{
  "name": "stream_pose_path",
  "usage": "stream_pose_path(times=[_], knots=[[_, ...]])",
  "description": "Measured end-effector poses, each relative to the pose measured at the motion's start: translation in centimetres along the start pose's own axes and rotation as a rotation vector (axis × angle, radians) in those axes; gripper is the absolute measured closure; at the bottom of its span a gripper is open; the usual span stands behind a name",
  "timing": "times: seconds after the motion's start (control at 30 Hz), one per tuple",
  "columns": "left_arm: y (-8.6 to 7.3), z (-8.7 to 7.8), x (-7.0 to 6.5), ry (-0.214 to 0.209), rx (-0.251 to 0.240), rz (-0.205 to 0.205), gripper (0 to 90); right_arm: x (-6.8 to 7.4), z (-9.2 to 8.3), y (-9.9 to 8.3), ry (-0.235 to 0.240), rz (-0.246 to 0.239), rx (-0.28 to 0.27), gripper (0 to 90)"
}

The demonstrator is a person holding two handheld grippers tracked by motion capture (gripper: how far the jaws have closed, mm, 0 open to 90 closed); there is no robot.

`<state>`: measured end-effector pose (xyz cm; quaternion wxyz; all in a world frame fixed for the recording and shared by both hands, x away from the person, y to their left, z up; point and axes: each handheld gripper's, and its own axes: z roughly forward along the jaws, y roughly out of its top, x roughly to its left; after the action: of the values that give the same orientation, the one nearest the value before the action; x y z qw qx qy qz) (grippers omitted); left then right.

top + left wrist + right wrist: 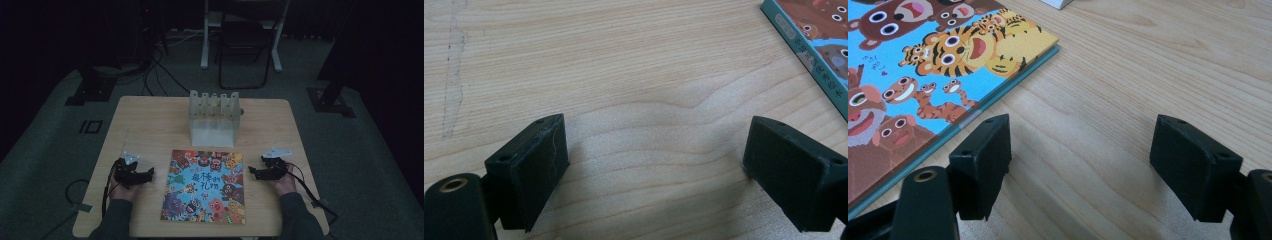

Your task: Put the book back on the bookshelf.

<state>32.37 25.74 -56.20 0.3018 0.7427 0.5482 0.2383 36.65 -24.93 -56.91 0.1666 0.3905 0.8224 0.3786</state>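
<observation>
Your left claw [149,174] rests on the wooden surface [150,125] just left of the picture book [206,186], jaws spread wide over bare wood. Your right claw [254,171] sits just right of the book, also released, one jaw close beside the cover's edge without touching it. The book lies flat, cover up, in front of the translucent slotted rack [213,118].
</observation>
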Motion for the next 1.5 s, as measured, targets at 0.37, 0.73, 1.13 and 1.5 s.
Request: stream_pose_path(times=[0.37, 0.73, 1.13, 1.5], knots=[[0.0, 0.0, 0.0, 0.001, -0.002, -0.001, 10.8, 0.2, 0.0, 0.0, -0.009, -0.009, 0.003, 23.2], [0.0, 0.0, 0.0, 0.002, -0.002, -0.001, 10.8, 0.8, -0.9, 1.3, -0.007, -0.008, -0.031, 24.6], [0.0, 0.0, 0.0, 0.001, -0.002, -0.001, 10.8, 1.8, -1.6, 3.5, 0.011, -0.049, -0.070, 28.1], [-0.1, -0.2, -0.2, -0.030, -0.025, 0.034, 22.6, 1.9, -1.2, 5.4, 0.076, -0.033, -0.111, 49.6]])
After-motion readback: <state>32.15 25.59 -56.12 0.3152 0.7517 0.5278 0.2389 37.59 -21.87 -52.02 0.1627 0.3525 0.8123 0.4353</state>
